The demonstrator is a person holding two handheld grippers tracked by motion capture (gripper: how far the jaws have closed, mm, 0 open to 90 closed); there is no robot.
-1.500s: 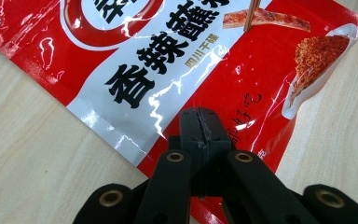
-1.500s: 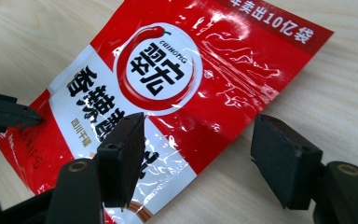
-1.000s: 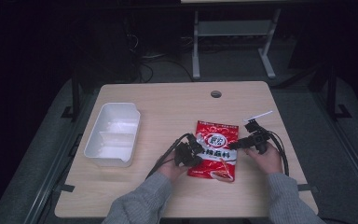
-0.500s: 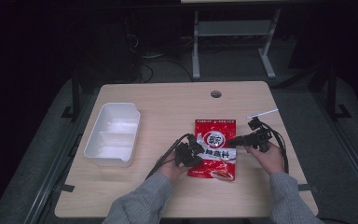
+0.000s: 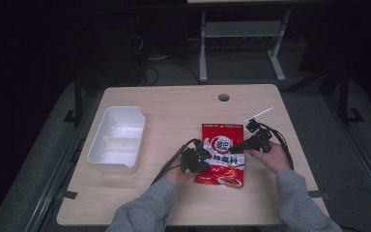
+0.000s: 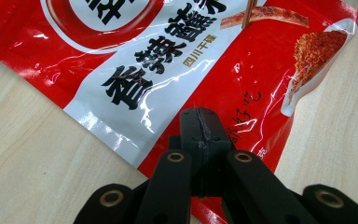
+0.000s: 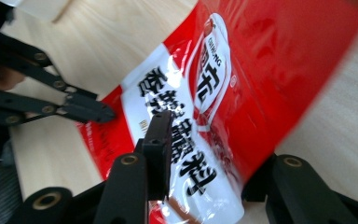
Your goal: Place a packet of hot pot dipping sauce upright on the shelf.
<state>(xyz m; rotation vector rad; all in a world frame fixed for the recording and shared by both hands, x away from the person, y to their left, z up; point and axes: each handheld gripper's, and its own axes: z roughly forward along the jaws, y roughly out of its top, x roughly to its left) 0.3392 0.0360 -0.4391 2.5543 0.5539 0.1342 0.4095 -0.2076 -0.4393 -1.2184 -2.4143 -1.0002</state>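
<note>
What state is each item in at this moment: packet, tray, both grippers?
Red seasoning packet: sealed, lying flat on the table, printed side up.
White tray: upright, two compartments, both empty.
Left gripper: jaws closed together, clamping the packet's edge.
Right gripper: open, jaws straddling the packet's opposite side.

Both forearms, in grey sleeves, enter from the bottom edge of the high view and angle inward toward the lower middle of the frame. The left hand [image 5: 174, 175] holds the left gripper [image 5: 204, 155] just left of centre — in its own view the two black jaws meet at the lower middle, pressed together. The right hand [image 5: 270, 157] holds the right gripper [image 5: 235, 148] right of centre, pointing left — its jaws stand wide apart.
</note>
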